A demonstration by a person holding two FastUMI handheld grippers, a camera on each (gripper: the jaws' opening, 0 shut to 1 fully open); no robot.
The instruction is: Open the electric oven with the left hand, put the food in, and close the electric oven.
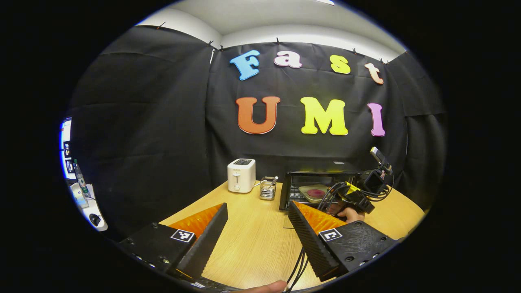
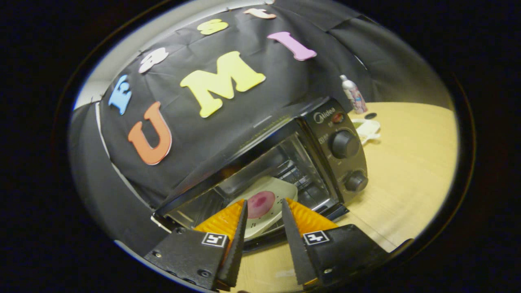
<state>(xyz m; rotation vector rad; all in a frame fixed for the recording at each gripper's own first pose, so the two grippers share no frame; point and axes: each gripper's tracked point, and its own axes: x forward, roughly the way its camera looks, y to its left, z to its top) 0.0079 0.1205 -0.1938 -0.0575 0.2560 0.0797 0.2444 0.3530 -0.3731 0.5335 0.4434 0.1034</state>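
The black electric oven [image 1: 293, 179] stands at the back right of the wooden table with its glass door folded down. Inside, on the rack, lies a pale plate [image 1: 306, 194] with a round pink piece of food [image 1: 314, 192]. My left gripper [image 1: 257, 205] hangs open over the table, short of the oven. In the right gripper view, my right gripper [image 2: 264, 202] is open at the oven's [image 2: 325, 118] mouth, its fingers apart just before the plate [image 2: 283, 191] and the food [image 2: 260, 205]. A hand [image 1: 351, 213] holds that gripper in front of the oven.
A white toaster [image 1: 241, 175] and a small wire cup of utensils [image 1: 268, 189] stand left of the oven. Two knobs [image 2: 344, 143] sit on the oven's right panel. A bottle [image 2: 354, 95] and a white object [image 2: 366, 128] lie beyond it on the table [image 2: 407, 162].
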